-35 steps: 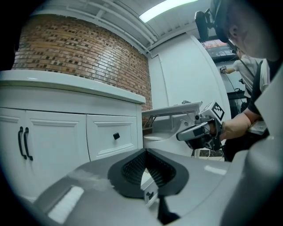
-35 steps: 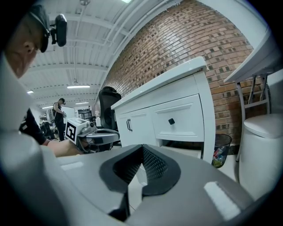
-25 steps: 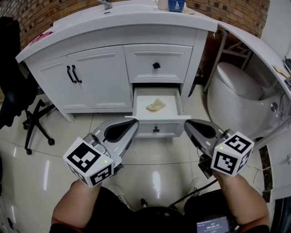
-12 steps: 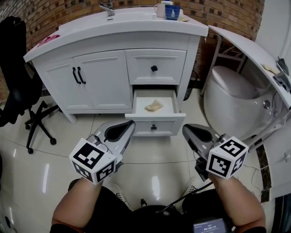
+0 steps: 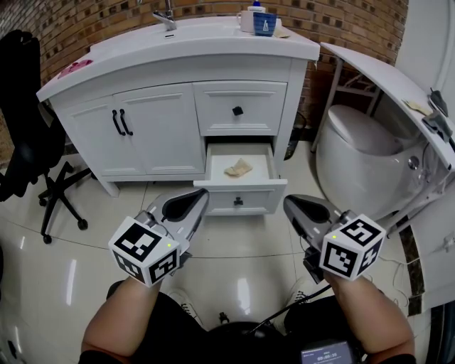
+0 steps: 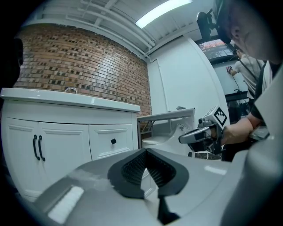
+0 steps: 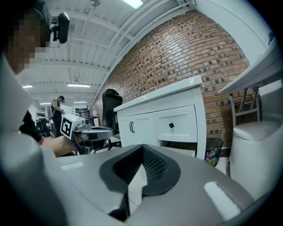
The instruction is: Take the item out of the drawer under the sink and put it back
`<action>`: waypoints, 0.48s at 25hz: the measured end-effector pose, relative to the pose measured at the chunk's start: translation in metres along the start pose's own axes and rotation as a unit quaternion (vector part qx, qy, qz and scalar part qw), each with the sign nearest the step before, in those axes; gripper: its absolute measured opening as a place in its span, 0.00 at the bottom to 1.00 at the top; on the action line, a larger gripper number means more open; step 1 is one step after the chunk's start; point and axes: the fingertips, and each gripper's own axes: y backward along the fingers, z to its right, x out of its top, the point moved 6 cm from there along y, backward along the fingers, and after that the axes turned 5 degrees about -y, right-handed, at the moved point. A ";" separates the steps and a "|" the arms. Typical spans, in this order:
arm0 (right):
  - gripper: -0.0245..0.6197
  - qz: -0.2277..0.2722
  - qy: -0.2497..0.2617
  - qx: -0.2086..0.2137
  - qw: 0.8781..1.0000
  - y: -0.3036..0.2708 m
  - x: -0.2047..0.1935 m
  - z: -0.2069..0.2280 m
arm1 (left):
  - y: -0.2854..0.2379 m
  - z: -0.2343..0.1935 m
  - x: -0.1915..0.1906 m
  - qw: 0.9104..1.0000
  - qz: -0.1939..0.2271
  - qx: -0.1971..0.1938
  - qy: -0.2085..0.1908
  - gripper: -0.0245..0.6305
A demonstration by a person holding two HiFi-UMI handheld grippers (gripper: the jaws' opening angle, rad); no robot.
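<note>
The white vanity (image 5: 178, 53) has its lower drawer (image 5: 240, 186) pulled open under the shut upper drawer (image 5: 239, 108). A crumpled beige item (image 5: 238, 168) lies inside on the drawer floor. My left gripper (image 5: 195, 197) hangs in front of the drawer's left corner, shut and empty. My right gripper (image 5: 292, 203) hangs to the right of the drawer front, also shut with nothing in it. Both stay short of the drawer, above the floor tiles. In the left gripper view the black pads (image 6: 135, 167) meet; in the right gripper view the pads (image 7: 152, 165) meet too.
A black office chair (image 5: 28, 153) stands at the left. A white toilet (image 5: 359, 146) with a raised white panel (image 5: 380, 71) above it is at the right. Cups (image 5: 257, 20) and a faucet (image 5: 167, 14) are on the counter. A small bin (image 7: 213, 152) stands beside the vanity.
The view has pulled back from the vanity, so the drawer looks farther and higher. Both grippers stay shut and empty at about the same place; the item has not moved.
</note>
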 end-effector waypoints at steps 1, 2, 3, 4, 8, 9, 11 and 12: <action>0.04 -0.001 0.001 0.000 1.000 0.000 0.000 0.000 | 0.000 0.000 0.000 1.000 0.000 0.000 0.000 0.05; 0.04 -0.002 0.002 0.001 1.000 -0.001 0.000 -0.001 | 0.000 0.000 0.000 1.000 0.000 -0.001 0.000 0.05; 0.04 -0.003 0.003 0.001 1.000 -0.001 0.000 -0.001 | -0.001 0.000 0.000 1.000 -0.001 -0.002 0.000 0.05; 0.04 -0.004 0.003 0.001 1.000 -0.001 0.000 -0.001 | -0.001 0.000 0.000 1.000 -0.002 -0.002 0.000 0.05; 0.04 -0.005 0.003 0.002 1.000 -0.002 -0.002 -0.001 | -0.002 0.001 -0.001 1.000 -0.002 -0.005 0.000 0.05; 0.04 -0.006 0.003 0.002 1.000 -0.003 -0.002 -0.001 | -0.002 0.001 -0.001 1.000 -0.002 -0.005 0.000 0.05; 0.04 -0.006 0.003 0.001 1.000 -0.002 -0.002 0.000 | -0.002 0.002 -0.001 1.000 -0.003 -0.006 0.000 0.05; 0.04 -0.007 0.003 0.000 1.000 -0.002 -0.002 0.000 | -0.002 0.002 -0.001 1.000 -0.003 -0.007 0.000 0.05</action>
